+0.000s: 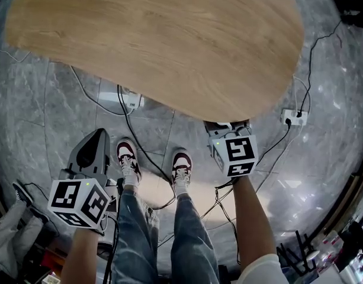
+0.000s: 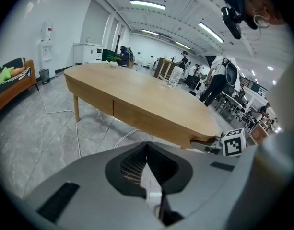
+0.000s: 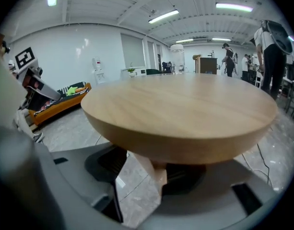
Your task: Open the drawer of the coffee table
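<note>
A: Surroundings, big to small?

B: Grey marble-tile floor (image 1: 57, 105) all round. Orange sofa (image 2: 12, 87) by the far wall. People (image 2: 218, 83) well behind the table. Black cables (image 1: 131, 132) run out from under the table's near edge and between the person's shoes (image 1: 129, 158). A white power strip (image 1: 292, 117) lies off the table's right end, and a white box (image 1: 119, 99) just beside the near edge.

A: Room to move?

B: The near-side floor carries only cables and feet. The rounded table edge overhangs the right gripper (image 1: 225, 125). The left gripper (image 1: 98, 134) hangs well apart from the table, over open floor.

A: The target?

B: Oval coffee table (image 1: 157, 40), pale wood with a thick rounded rim and a slim leg (image 2: 76, 108) at the far end. The drawer front (image 2: 151, 121) sits in the side band, right of a vertical seam, and is flush there.

A: Tongs?

B: Left jaws together, nothing in them. Right jaws apart under the rim at the table's end, with a wooden piece (image 3: 157, 169) hanging between them. Floor shows between it and one jaw, so no squeeze.
</note>
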Action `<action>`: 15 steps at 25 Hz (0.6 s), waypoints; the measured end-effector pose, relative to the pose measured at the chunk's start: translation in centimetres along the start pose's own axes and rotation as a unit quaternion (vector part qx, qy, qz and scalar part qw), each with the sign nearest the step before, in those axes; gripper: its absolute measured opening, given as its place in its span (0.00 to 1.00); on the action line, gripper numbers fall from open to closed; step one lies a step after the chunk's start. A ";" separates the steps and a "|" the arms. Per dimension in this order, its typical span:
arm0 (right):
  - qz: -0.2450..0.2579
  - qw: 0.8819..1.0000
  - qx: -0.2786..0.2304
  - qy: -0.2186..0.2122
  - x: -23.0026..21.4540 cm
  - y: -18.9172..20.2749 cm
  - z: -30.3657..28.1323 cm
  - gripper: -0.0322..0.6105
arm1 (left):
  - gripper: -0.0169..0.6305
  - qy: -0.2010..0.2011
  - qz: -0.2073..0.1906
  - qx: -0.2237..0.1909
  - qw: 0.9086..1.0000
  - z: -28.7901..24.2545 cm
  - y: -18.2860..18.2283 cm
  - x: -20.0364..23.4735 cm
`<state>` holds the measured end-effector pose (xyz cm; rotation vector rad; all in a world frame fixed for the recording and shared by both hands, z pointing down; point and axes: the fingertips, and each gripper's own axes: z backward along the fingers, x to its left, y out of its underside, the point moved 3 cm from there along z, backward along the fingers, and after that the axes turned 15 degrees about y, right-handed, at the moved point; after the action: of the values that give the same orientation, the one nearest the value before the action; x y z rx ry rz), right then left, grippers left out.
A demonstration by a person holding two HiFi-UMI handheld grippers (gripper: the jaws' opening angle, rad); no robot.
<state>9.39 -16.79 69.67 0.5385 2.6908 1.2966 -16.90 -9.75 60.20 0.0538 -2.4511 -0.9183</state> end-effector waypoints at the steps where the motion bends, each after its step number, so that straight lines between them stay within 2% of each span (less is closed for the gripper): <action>1: -0.002 1.000 -0.001 0.003 -0.1 0.0 0.0 0.42 | 0.02 0.001 0.000 0.001 1.000 0.0 0.1 -0.1; 15: 0.019 1.000 0.003 -0.015 -0.4 -0.1 0.4 0.35 | 0.02 0.011 -0.002 0.009 1.000 -0.6 0.7 -1.0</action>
<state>9.80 -16.71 69.28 0.6070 2.6731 1.2791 -15.65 -9.36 60.61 0.0736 -2.4408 -0.8921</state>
